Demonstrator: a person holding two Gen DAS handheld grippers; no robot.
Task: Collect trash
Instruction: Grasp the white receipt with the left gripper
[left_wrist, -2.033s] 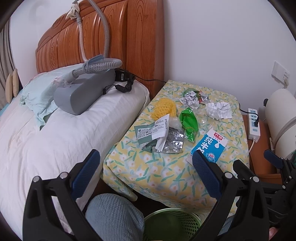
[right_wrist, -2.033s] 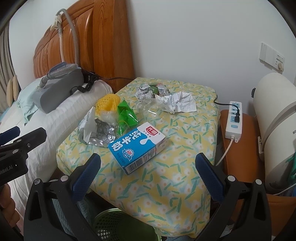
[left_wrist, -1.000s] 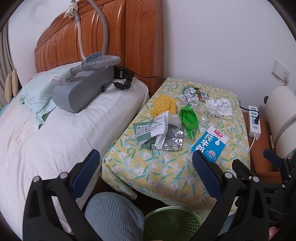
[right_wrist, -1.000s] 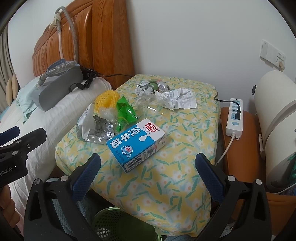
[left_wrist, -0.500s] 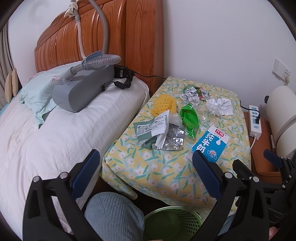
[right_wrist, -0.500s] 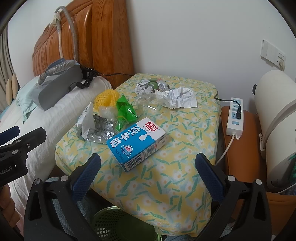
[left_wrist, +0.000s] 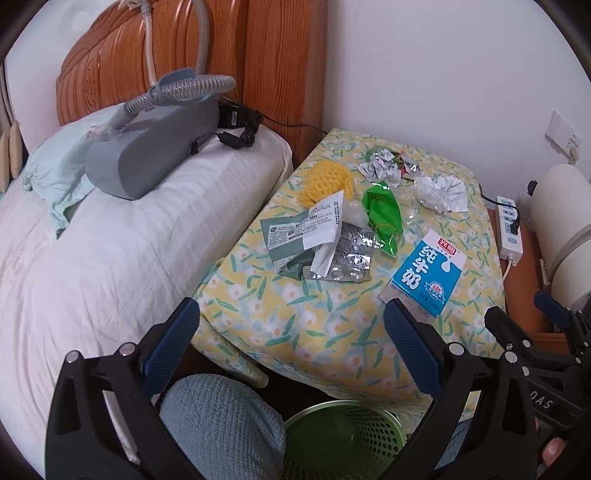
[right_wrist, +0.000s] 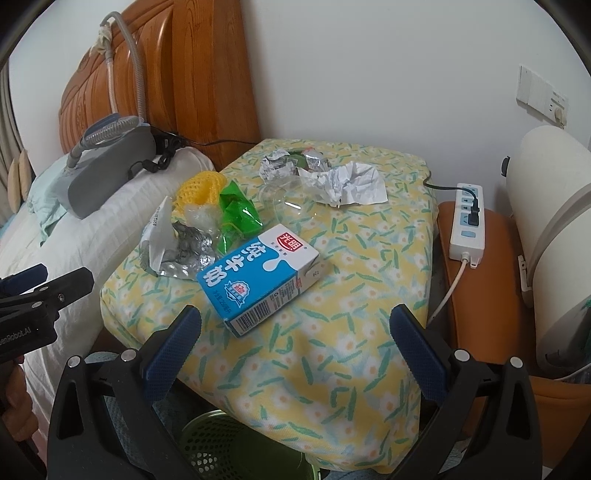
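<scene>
Over the last two seconds I've eased both cameras slightly closer to the tabletop (right_wrist: 369, 295) with its yellow flowered cloth; nothing has been picked up, so collecting hasn't begun. My right hand-held gripper (right_wrist: 291, 338) hangs with jaws wide apart and empty, the blue-and-white milk carton (right_wrist: 258, 273) lying flat just beyond it at twelve o'clock. My left hand-held gripper (left_wrist: 291, 336) is equally spread; the carton (left_wrist: 424, 273) sits at one o'clock. The green mesh bin (left_wrist: 340, 439) waits below at six o'clock.
</scene>
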